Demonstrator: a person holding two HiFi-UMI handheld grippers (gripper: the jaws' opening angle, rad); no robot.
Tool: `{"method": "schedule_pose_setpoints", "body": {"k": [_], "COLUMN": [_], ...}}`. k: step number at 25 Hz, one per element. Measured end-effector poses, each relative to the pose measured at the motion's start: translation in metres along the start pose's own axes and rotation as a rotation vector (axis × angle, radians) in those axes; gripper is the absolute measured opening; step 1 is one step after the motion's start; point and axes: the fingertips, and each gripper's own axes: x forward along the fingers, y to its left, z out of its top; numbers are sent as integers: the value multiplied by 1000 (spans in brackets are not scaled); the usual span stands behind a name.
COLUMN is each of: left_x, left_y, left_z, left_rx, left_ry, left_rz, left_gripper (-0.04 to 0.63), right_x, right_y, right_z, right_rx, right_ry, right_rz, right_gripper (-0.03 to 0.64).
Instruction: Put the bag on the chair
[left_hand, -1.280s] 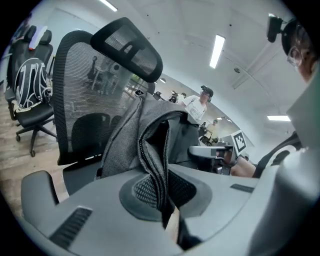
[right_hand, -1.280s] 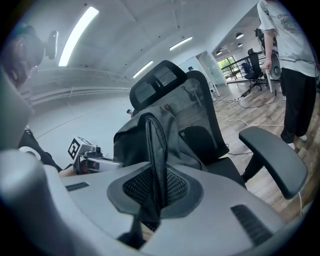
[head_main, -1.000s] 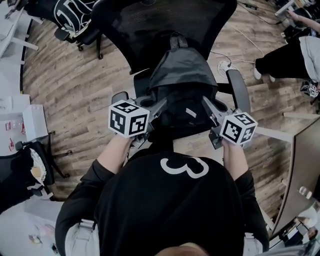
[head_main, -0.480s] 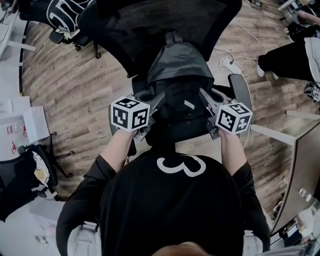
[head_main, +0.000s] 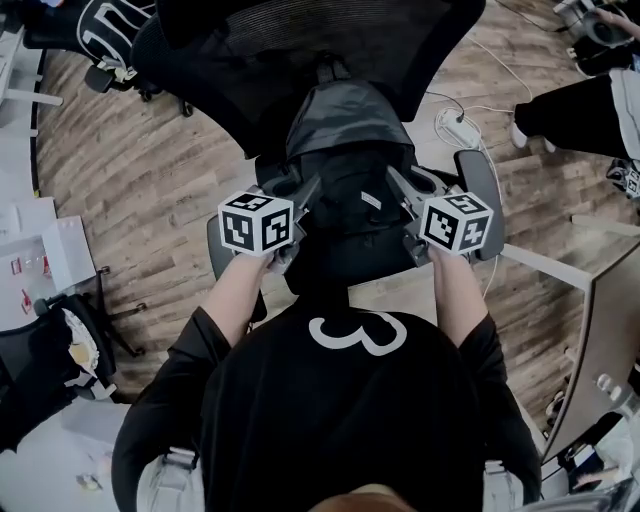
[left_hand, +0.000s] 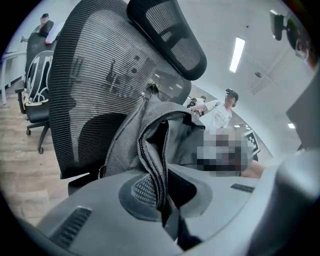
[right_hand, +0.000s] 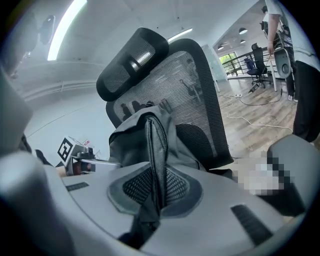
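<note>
A black-grey bag hangs upright between my two grippers over the seat of a black mesh office chair, its top close to the backrest. My left gripper is shut on a zipped fold at the bag's left side. On the other side, my right gripper is shut on a zipped fold of the bag. The chair's backrest and headrest rise just behind the bag. The bag hides the seat below it.
The chair's armrests flank the bag on either side. Another chair stands at the back left. A person stands at the right, with a power strip and cable on the wooden floor. Desks lie at the left and right.
Both grippers and the bag have moved a little forward, toward the chair's backrest. The grips on the bag have not changed.
</note>
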Motion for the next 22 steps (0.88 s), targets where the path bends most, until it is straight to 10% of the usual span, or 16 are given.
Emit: {"method": "schedule_pose_setpoints", "body": {"k": [15,22], "left_x": [21,14], "left_y": [25,22], "left_z": [-4,-2], "left_rx": [-169,-169], "left_ry": [8,-28], "left_rz": [-34,4], "left_gripper": [32,225], "right_x": [14,0], "right_y": [-9,-13], "right_z": [-5,-14], "right_rx": [33,19], "right_ry": [5,26], "right_rz": [7,-46], "right_gripper": [49,172]}}
